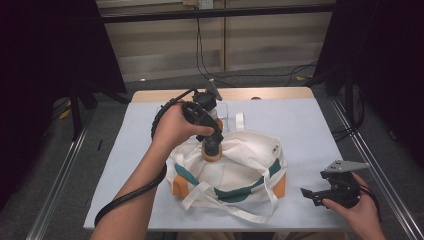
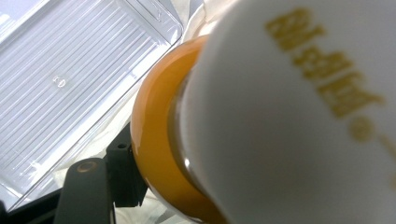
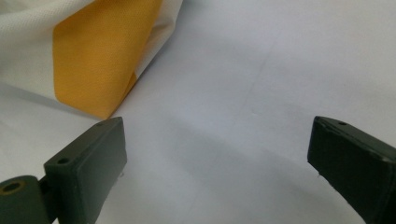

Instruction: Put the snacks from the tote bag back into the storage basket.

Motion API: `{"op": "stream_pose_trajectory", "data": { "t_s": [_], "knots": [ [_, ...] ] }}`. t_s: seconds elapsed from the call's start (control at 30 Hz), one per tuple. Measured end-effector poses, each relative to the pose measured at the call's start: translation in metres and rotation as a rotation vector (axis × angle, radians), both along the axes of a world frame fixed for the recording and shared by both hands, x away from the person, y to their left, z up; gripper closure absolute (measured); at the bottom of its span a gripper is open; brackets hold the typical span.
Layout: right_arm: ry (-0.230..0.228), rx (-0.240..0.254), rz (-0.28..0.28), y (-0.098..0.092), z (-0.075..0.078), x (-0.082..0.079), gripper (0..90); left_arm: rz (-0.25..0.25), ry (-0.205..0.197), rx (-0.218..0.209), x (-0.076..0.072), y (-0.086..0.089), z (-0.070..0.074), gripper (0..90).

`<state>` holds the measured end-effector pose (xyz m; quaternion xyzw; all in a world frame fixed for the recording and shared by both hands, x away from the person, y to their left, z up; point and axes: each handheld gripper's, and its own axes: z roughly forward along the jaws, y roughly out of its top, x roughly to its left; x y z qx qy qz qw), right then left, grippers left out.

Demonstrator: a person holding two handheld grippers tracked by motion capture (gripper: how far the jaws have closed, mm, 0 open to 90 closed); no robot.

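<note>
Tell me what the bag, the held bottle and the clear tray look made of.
Bag: woven cloth, matte, folds softly.
Bottle: white, smooth, orange cap; probably plastic, glossy highlights.
Tray: transparent ribbed plastic, shiny.
</note>
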<state>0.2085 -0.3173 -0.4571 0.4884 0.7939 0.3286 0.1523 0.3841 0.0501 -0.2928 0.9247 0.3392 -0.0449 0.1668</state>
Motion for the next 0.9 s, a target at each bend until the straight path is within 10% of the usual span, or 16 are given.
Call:
{"op": "stream_pose_trajectory", "data": {
  "t_s": [0.9],
  "knots": [
    [-0.008,-0.001,0.005,0.000,0.001,0.000,4.3,0.033,0.000,0.027,0.021,-0.007,0.018,30.9]
  ]
}}
